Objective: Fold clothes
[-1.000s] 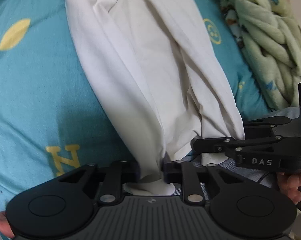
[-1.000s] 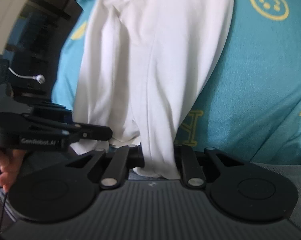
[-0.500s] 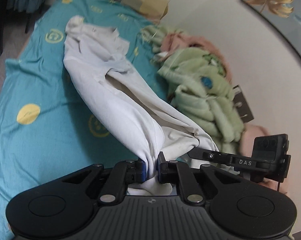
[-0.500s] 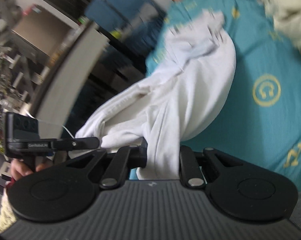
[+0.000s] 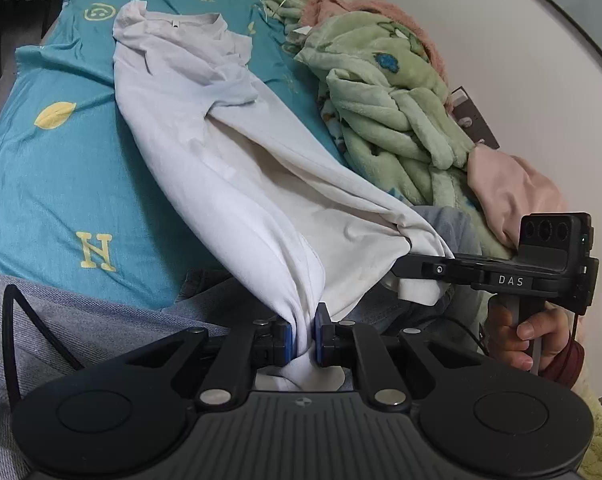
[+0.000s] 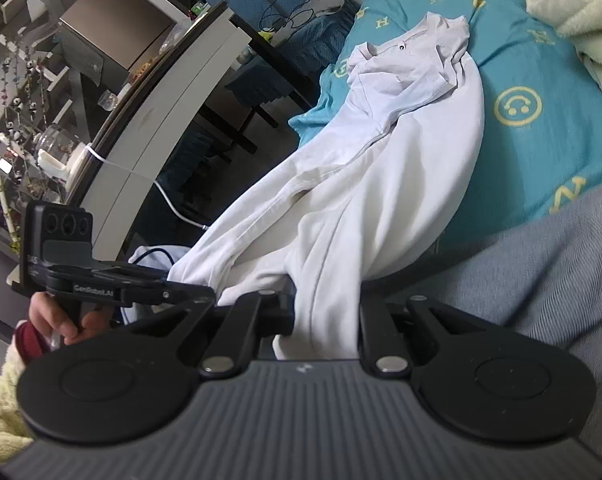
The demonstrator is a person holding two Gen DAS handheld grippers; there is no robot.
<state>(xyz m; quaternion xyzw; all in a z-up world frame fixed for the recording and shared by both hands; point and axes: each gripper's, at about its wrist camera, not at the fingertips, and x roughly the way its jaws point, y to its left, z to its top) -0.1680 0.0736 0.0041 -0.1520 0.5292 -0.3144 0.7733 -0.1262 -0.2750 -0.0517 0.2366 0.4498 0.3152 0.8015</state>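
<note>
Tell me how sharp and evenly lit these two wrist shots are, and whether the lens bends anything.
Left wrist view: sharp, soft even light, white T-shirt not blown out; fisheye curves the wall edge at upper right. Right wrist view: also sharp, dark vignette in the lower corners, shelf edge bowed, T-shirt bright between the right gripper fingers.

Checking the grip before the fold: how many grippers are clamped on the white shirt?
2. The left gripper pinches one hem corner of the white shirt; the right gripper holds the other.
</note>
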